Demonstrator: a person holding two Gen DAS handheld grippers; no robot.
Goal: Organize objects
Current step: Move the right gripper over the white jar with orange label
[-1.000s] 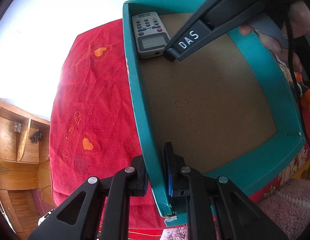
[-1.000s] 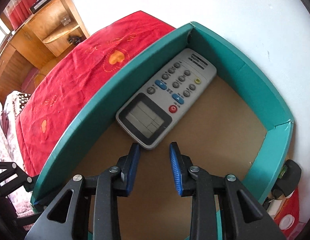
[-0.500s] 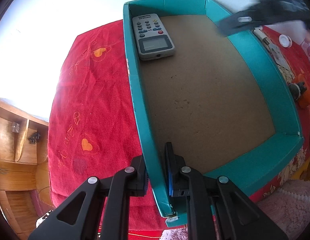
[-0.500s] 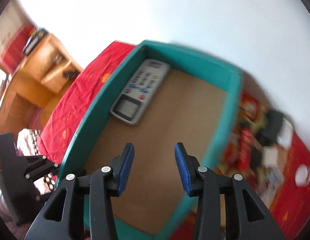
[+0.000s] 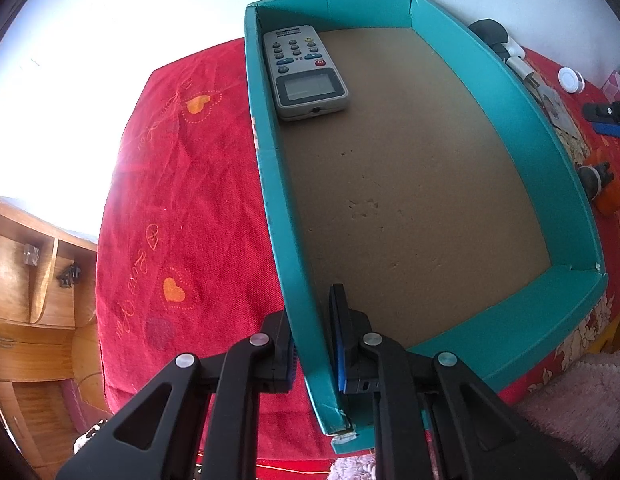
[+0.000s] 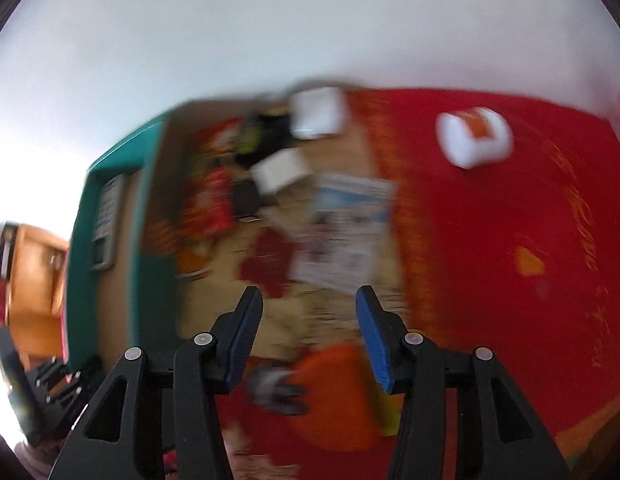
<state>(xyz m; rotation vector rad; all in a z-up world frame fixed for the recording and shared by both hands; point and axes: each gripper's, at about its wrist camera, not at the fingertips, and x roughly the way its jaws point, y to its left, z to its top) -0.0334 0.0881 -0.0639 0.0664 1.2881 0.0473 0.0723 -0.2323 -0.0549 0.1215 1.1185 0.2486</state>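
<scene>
The right gripper point(image 6: 308, 320) has left the tray since the earlier frames, where it hovered at the remote; it now sits over the loose items to the tray's right, its view is motion-blurred, and its tip shows in the left wrist view at 3 o'clock. The left gripper point(image 5: 314, 344) has not moved. The red cloth point(image 5: 182, 208) covers the surface and fills the left wrist view from 7 to 11 o'clock. The teal tray point(image 5: 506, 344) lies on the cloth; its brown floor occupies the centre of that view. The left gripper is clamped on the tray's left wall near the front corner, one finger outside the wall and one inside. The grey remote point(image 5: 306, 76) lies flat in the tray's far left corner at 12 o'clock, its long side against the left wall, screen end toward the camera. A wooden cabinet point(image 5: 26, 288) stands at 8 o'clock. In the right wrist view the tray appears at 9 o'clock, and the jaws are opening with nothing between them. Ahead of them lies a printed paper point(image 6: 346, 232), with a white box point(image 6: 316, 118) at 12 o'clock and a white jar point(image 6: 474, 140) with an orange label at 1 o'clock. An orange object point(image 6: 334, 392) lies just below the fingers; blur prevents identification.
</scene>
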